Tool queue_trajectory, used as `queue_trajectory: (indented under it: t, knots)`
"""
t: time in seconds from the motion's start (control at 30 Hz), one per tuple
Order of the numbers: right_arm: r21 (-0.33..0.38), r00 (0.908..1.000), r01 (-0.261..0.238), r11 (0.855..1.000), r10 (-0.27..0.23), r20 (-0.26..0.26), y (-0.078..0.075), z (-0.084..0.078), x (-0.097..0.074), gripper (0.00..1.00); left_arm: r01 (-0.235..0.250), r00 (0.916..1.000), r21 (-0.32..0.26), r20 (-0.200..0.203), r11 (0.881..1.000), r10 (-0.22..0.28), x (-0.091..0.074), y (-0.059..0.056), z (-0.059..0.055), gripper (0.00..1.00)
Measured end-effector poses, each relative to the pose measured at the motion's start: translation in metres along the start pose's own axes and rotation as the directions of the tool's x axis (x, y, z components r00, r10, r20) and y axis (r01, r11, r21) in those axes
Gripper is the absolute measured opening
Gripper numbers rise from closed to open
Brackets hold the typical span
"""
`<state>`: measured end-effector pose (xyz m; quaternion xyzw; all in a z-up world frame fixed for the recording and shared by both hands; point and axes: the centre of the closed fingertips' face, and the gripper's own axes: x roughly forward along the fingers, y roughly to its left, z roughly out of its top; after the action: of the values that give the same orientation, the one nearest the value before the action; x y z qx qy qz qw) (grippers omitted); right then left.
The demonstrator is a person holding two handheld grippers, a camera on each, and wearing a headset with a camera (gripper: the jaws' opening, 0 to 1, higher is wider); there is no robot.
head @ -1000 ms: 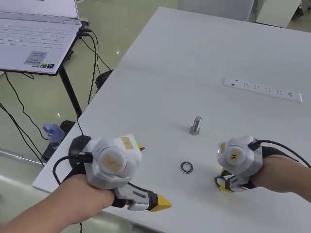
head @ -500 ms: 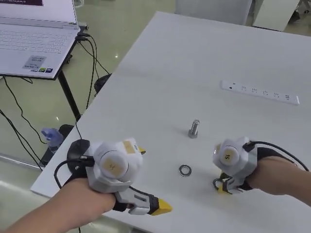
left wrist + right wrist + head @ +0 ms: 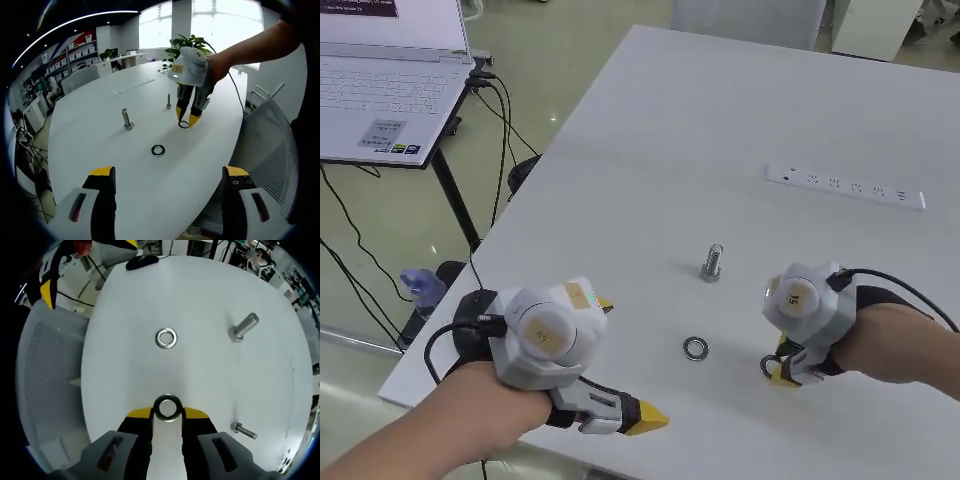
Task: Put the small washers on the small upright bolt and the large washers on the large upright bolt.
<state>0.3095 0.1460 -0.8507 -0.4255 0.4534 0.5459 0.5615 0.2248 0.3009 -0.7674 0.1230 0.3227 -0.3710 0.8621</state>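
My right gripper (image 3: pixel 167 415) is shut on a steel washer (image 3: pixel 167 407), held on edge just above the white table. In the head view that gripper (image 3: pixel 778 375) sits at the lower right. A second washer (image 3: pixel 695 348) (image 3: pixel 166 338) lies flat between the grippers. The large upright bolt (image 3: pixel 711 262) (image 3: pixel 243 327) stands beyond it, and the small upright bolt (image 3: pixel 169 101) (image 3: pixel 243 431) stands close by my right gripper. My left gripper (image 3: pixel 168 172) (image 3: pixel 628 362) is open with nothing in it at the table's near edge, pointing toward the flat washer (image 3: pixel 158 149) and the large bolt (image 3: pixel 126 120).
A white power strip (image 3: pixel 844 187) lies farther back on the table (image 3: pixel 650 150). A laptop (image 3: pixel 380 90) on a stand with hanging cables is off the table's left edge. A mesh chair (image 3: pixel 45 370) stands by the near edge.
The head camera has shifted a little. My right gripper has risen slightly with the washer in it. The left gripper and the flat washer have kept their places.
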Motion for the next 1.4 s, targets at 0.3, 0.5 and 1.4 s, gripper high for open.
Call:
queue_trajectory:
  t: [0.3, 0.5, 1.4]
  knots:
    - [0.042, 0.9998, 0.012, 0.999, -0.013, 0.017, -0.013, 0.002, -0.024, 0.21, 0.003, 1.0000, -0.002, 0.001, 1.000, -0.003, 0.000, -0.002, 0.000, 0.87]
    - [0.040, 0.9993, 0.028, 0.999, -0.029, 0.024, -0.024, 0.006, -0.034, 0.21, 0.003, 1.0000, -0.006, 0.007, 1.000, -0.002, 0.001, -0.001, 0.001, 0.87]
    - [0.081, 0.9935, 0.085, 0.993, -0.090, 0.069, -0.083, 0.044, -0.083, 0.22, -0.001, 1.0000, -0.009, 0.004, 1.000, 0.001, 0.003, 0.000, -0.002, 0.88]
